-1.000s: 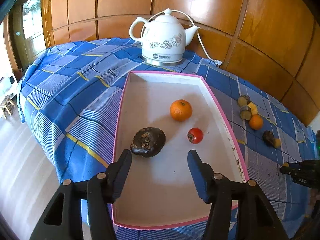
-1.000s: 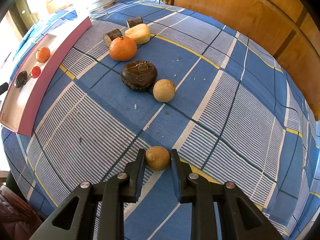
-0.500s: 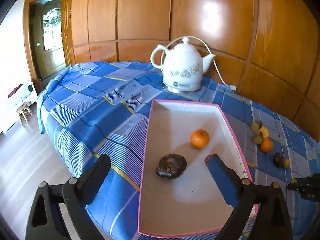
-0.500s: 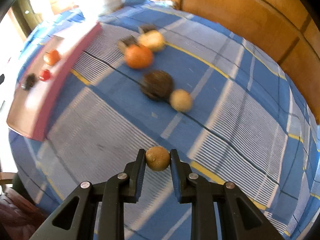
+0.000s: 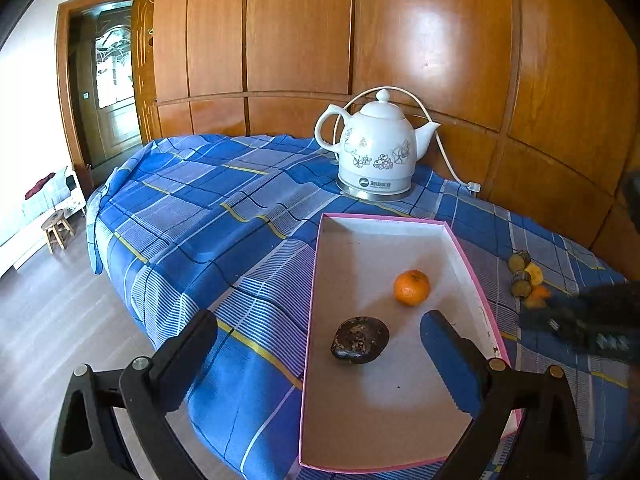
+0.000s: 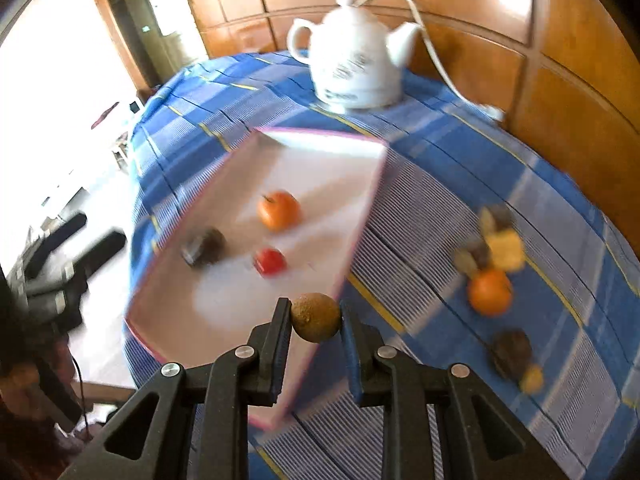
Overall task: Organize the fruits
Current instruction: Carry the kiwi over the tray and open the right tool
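Over the near end of the pink-rimmed tray (image 6: 362,220), the right gripper (image 6: 315,322) has its fingers clamped on a small brown round fruit (image 6: 315,317), which hangs above the tray's near right edge, off the cloth. Inside the tray: an orange (image 6: 279,209) mid-floor, a small red fruit (image 6: 270,261) nearer, a dark lumpy fruit (image 6: 203,246) to its left; all three sit apart from each other and clear of the walls. Tray floor is bare at the near end and at the far end toward the white electric kettle (image 6: 354,68). Left gripper (image 5: 318,350) has its jaws opening, spread wide with nothing between them; in its view one finger stands over the blue plaid cloth (image 5: 208,220) outside the tray's left rim, the other over the tray floor near the right rim, hiding the red fruit. Dark fruit (image 5: 359,339) lies between the fingers in that view, untouched. On the cloth right of the tray, well apart from its wall, the loose cluster is blurred: another orange (image 6: 490,291), a yellow piece (image 6: 506,249), some dark chunks, then a dark round fruit (image 6: 512,354) with a small tan one touching it. The open cloth strip between tray wall and cluster is clear. Kettle cord (image 5: 448,160) runs along the wood-panelled wall.
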